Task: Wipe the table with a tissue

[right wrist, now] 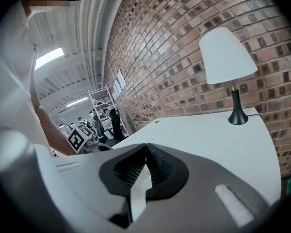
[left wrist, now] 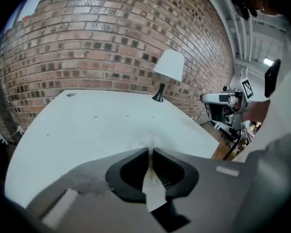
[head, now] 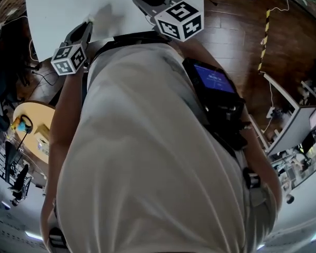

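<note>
Brick wall [left wrist: 111,42] backs a white table [left wrist: 87,125] with a lamp [left wrist: 167,72] at its far edge. The left gripper [left wrist: 149,152] has its jaws pressed together on a wisp of tissue [left wrist: 146,142], low over the near edge and left of the middle. The right gripper [right wrist: 146,147] is closed on nothing and hangs above the table near that same edge.

Very little paper seems to show past the tips. The person should probably press it flat and drag it in slow, overlapping strokes from the near edge toward the lamp. A firm pinch would stop the thin sheet tearing or slipping out.
</note>
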The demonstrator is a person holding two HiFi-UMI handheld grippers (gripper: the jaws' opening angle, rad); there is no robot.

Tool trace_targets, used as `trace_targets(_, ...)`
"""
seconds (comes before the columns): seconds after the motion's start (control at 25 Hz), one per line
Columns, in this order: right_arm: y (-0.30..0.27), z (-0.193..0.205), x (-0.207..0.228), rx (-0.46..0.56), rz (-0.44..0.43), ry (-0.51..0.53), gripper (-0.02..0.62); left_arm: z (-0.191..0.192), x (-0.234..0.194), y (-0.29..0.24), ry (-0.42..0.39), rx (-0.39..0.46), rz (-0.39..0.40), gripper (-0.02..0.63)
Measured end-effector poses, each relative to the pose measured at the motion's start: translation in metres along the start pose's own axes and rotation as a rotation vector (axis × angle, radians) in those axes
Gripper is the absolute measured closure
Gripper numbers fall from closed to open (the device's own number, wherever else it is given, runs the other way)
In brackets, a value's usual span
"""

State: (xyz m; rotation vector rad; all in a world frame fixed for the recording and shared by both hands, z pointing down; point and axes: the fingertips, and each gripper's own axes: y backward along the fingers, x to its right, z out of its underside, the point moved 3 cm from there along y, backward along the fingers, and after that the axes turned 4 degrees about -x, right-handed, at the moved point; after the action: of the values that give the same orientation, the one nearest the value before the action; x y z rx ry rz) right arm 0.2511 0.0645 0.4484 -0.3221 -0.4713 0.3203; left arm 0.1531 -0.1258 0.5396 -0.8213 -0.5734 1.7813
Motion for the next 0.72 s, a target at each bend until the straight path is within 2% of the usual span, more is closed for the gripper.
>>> trace_targets(0.24,-0.023,-0.01,-0.019,-0.012,-0.07,0.04,0.588,-0.001,0.002,0.019,0.045,0.075,-0.027,0.567)
trace_targets(0.4,-0.037,-0.006,-0.016,-0.044,-0.078,0.043,0.588,0.004,-0.006,0.015,0.102,0.105,-0.011,0.567)
trace_targets(0.72,-0.094,-0.015,-0.049,-0.071,-0.036,0.048,0.588,0.024,-0.079,0.036,0.163,0.111,0.002,0.568)
